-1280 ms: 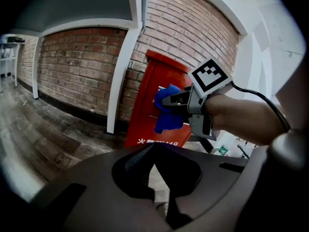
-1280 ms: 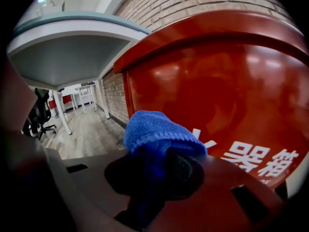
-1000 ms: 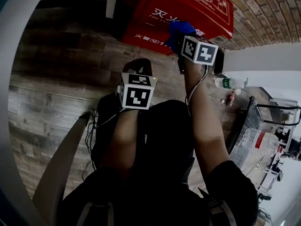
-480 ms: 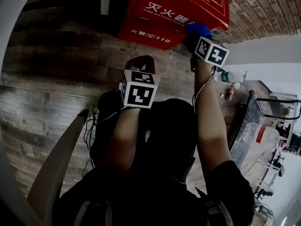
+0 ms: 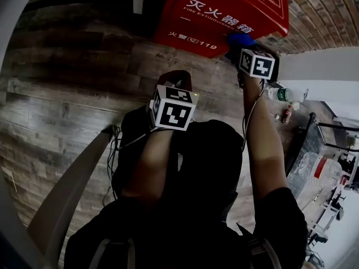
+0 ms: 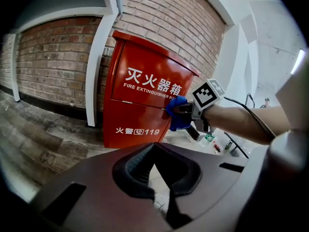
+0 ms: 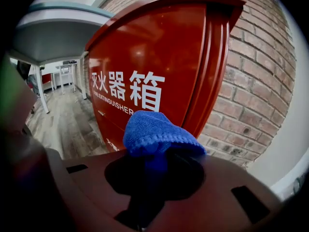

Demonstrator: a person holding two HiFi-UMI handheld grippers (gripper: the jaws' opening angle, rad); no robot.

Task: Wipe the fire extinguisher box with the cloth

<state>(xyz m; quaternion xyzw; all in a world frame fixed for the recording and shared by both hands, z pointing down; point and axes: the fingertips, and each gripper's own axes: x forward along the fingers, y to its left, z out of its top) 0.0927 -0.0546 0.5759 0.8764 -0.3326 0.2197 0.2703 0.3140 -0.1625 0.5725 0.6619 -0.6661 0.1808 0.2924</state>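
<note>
The red fire extinguisher box [image 5: 224, 10] [image 6: 145, 100] [image 7: 159, 66] stands on the wooden floor against a brick wall, white lettering on its front. My right gripper [image 5: 238, 45] [image 6: 179, 111] [image 7: 157, 151] is shut on a blue cloth [image 5: 240, 40] [image 6: 176, 114] [image 7: 153, 132], held at the box's front right edge; whether the cloth touches the box I cannot tell. My left gripper [image 5: 175, 82] [image 6: 161, 178] hangs back from the box over the floor, jaws shut with nothing between them.
A white post [image 6: 96, 62] rises at the box's left side. Bottles [image 5: 283, 94] and a metal rack [image 5: 314, 144] stand to the right. Wood plank floor [image 5: 67, 94] spreads to the left.
My right gripper with the cloth has slid right along the box front, from mid-front to its right edge. The left gripper has stayed about where it was.
</note>
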